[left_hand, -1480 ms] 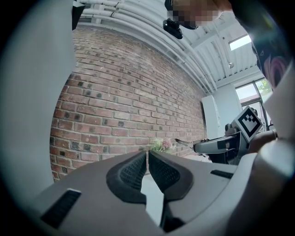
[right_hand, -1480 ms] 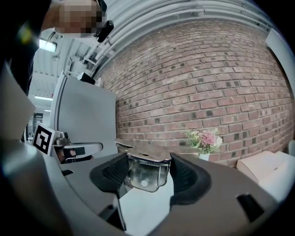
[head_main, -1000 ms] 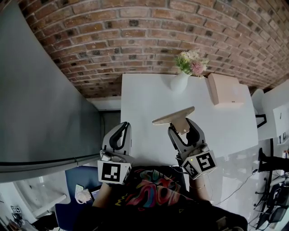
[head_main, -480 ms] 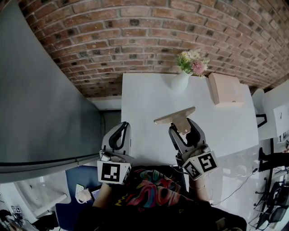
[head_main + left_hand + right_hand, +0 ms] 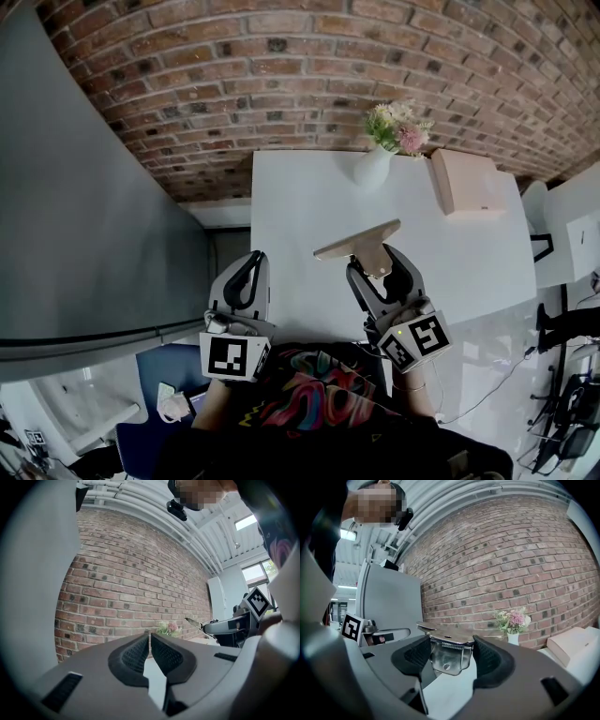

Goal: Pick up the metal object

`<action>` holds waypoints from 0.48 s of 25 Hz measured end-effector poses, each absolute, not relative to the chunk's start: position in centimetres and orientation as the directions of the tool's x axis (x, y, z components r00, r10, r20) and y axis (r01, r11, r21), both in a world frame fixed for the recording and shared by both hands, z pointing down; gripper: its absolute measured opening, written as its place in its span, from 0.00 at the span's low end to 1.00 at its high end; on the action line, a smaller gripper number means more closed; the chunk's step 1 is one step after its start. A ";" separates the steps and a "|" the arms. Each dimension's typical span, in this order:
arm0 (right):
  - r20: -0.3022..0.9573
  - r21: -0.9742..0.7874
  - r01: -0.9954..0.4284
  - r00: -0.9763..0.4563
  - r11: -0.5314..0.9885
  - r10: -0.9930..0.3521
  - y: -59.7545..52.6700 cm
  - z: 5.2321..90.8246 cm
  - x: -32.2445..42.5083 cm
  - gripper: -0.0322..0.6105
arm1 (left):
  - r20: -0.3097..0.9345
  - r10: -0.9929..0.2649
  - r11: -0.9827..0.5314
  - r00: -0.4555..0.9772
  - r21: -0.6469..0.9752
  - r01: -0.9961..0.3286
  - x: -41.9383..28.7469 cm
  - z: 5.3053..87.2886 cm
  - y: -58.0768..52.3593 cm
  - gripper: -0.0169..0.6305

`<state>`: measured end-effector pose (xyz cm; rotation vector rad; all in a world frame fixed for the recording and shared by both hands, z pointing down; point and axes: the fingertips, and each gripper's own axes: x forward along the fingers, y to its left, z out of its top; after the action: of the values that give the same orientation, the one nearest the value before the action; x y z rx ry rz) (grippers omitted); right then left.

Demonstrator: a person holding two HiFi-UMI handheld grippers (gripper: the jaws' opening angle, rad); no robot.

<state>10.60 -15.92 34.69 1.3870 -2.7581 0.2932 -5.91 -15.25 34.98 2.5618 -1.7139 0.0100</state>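
Head view, two tools: right tool grips one metal object, left tool closed.

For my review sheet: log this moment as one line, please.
right hand-held gripper: shut on metal object | metal object: held above white table | left hand-held gripper: shut, empty

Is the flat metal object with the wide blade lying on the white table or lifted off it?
Lifted: the right gripper is shut on the flat metal object, and the left gripper view shows its blade in mid-air.
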 end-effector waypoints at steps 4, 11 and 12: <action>0.123 -0.165 -0.796 -0.603 0.583 -0.788 -15.8 34.9 10.5 0.52 | 0.038 -0.921 -0.386 0.388 0.042 -0.921 -5.9 35.0 -15.1 0.08; 0.134 -0.168 -0.803 -0.593 0.572 -0.794 -15.6 35.3 10.6 0.52 | 0.041 -0.919 -0.390 0.391 0.040 -0.920 -6.0 35.3 -15.0 0.08; 0.135 -0.169 -0.804 -0.592 0.570 -0.795 -15.6 35.4 10.6 0.52 | 0.041 -0.919 -0.389 0.391 0.040 -0.920 -6.1 35.3 -15.0 0.08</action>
<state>10.57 -15.57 35.37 1.3979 -2.7451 0.3306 -6.08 -14.98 35.29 2.5725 -1.7031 0.0184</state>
